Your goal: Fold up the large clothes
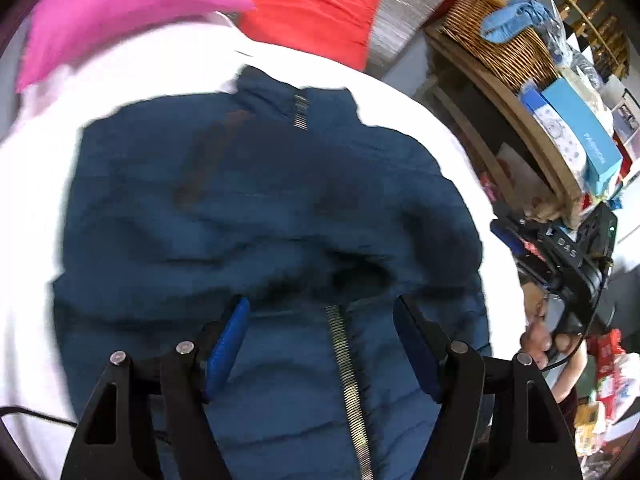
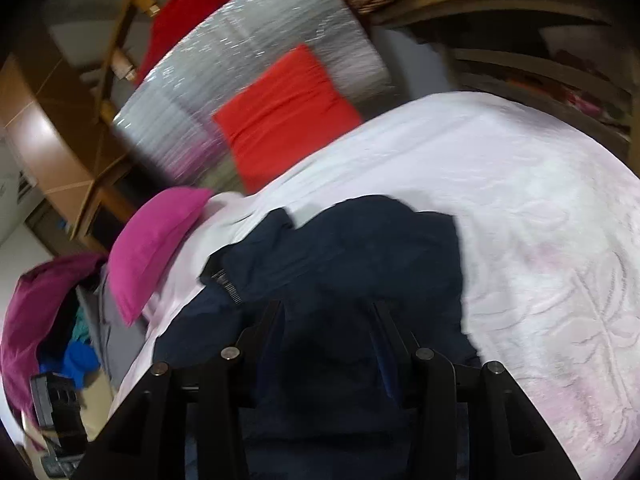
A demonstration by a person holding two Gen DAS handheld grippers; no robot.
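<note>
Directly below the left claw (image 1: 322, 344) lies the blue padded jacket (image 1: 256, 200), spread front-up on the white bedspread (image 1: 132, 68). Its metal zipper (image 1: 348, 384) runs straight away from the claw toward the collar (image 1: 296, 92), so the garment's long axis lines up with the claw's own pointing direction. The jaws stand wide apart, one blue pad (image 1: 226, 344) on each side of the zipper, and nothing is pinched between them; a fold of cloth bunches just beyond the fingertips.

Seen from the right wrist, the right claw (image 2: 328, 320) sits low over the same jacket (image 2: 360, 248), its jaws part-way apart with dark cloth filling the gap. Whether the pads actually press on that cloth I cannot tell; the area is too dark.

I judge the left claw better placed for the hem near the zipper, the right for the jacket's side.

The jacket is quilted, puffy and matte, likely to spring back from a crease. The bedspread is textured with a raised leafy pattern. A pink pillow (image 1: 116, 12) and an orange cushion (image 1: 316, 8) lie beyond the collar, against a silvery quilted headboard (image 2: 256, 44).
</note>
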